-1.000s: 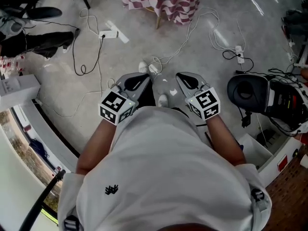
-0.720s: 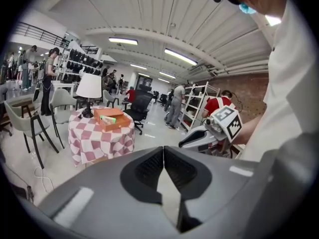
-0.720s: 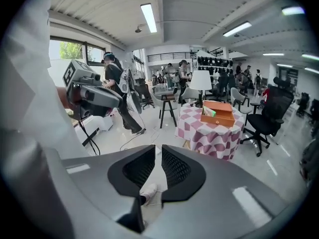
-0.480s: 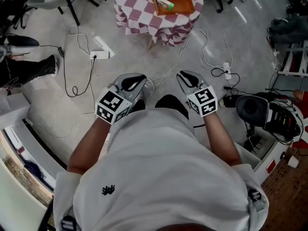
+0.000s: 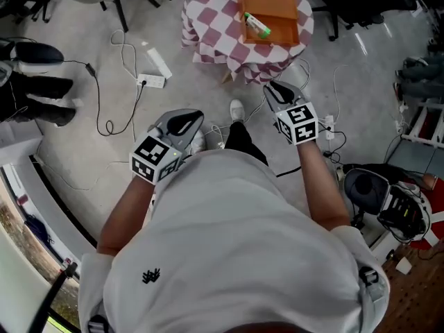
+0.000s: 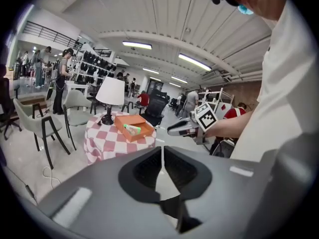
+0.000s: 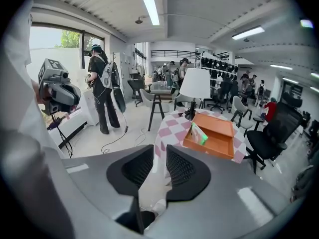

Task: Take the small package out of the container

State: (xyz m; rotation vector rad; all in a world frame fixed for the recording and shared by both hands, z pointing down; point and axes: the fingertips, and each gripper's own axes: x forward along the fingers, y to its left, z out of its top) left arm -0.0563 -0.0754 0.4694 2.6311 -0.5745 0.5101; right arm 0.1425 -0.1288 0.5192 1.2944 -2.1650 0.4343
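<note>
Since the earlier frame the table (image 5: 211, 30) with its checked cloth has come further into the head view, and the right gripper (image 5: 272, 87) has moved forward, so it is now near the cloth's edge and ahead of the left gripper (image 5: 198, 115), which hangs back over the floor beside the person's shoe (image 5: 237, 108). In this view the orange tray (image 5: 284, 5) sits on the table, well apart from both tools, and the small green and white package (image 5: 257, 25) lies inside it, in the part nearest the left gripper's side. Its long axis runs on a slant, from the tray's far left towards the near middle. Cables and a power strip (image 5: 150, 80) lie on the floor. In the left gripper view the jaws are closed to a hairline slit with nothing between them. Beyond them are the table, a lamp (image 6: 109, 94), the tray (image 6: 142, 131) with the package (image 6: 131, 129) in it, and the right gripper reaching in from the right. In the right gripper view the jaws are opening, with a clear gap between them and only floor and cloth behind it, so they hold nothing. The tray (image 7: 219, 138) is up ahead to the right of the jaws. The package (image 7: 199, 133) stands on its edge against the tray's left wall, tilted, with its green end lowest. A person (image 7: 102, 93) stands at the left.
</note>
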